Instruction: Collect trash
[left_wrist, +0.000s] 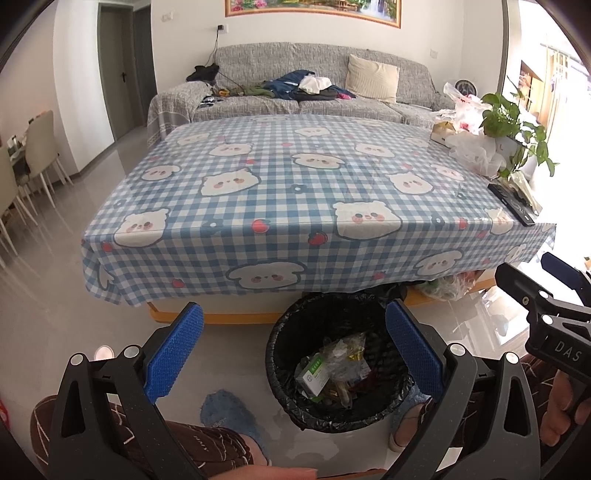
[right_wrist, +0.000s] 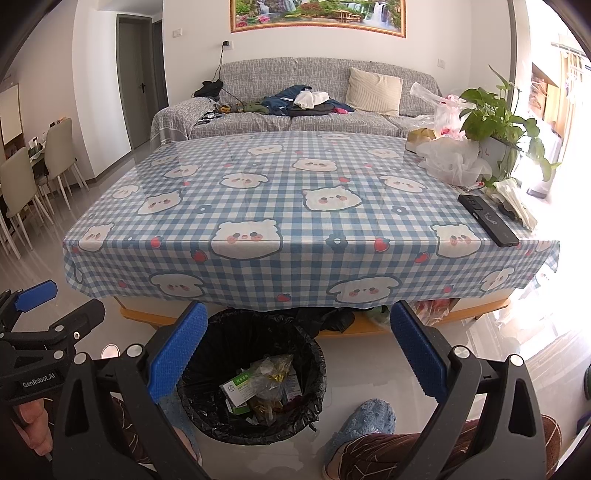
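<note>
Both grippers are held low, above the person's knees, aimed over the bin toward the table. The left gripper (left_wrist: 294, 349) has its jaws spread wide with nothing between the blue pads; the right gripper (right_wrist: 295, 347) is the same, released and empty. Each shows at the edge of the other's camera, so they sit side by side, a little apart.

The bin (left_wrist: 284, 328), lined with a black bag, stands on the floor just in front of the table's near edge, between the person's feet in blue slippers (right_wrist: 365, 417). That placement keeps it under both grippers, probably so drops are short. Trash is in it already: a green-and-white carton (right_wrist: 236, 389), crumpled clear wrapper and some gold foil.

The table (left_wrist: 280, 192), under a blue checked cloth with bear faces, is bare across its middle and left. Everything on it crowds the right side: loose white plastic bags (right_wrist: 452, 160), a pinkish bag behind them, a tan box, a potted plant (right_wrist: 498, 114), a black remote (right_wrist: 487, 219) at the near right edge, and some pale packaging beside it.

Judgement: little is left, and the plastic bags look like the next candidates. The right gripper is the nearer one. The plant's trailing leaves hang over the bags, and the remote lies along the reach path. Thin bags will likely slip or drag neighbours.

More bags show under the table (right_wrist: 436, 308), half hidden by the cloth.
</note>
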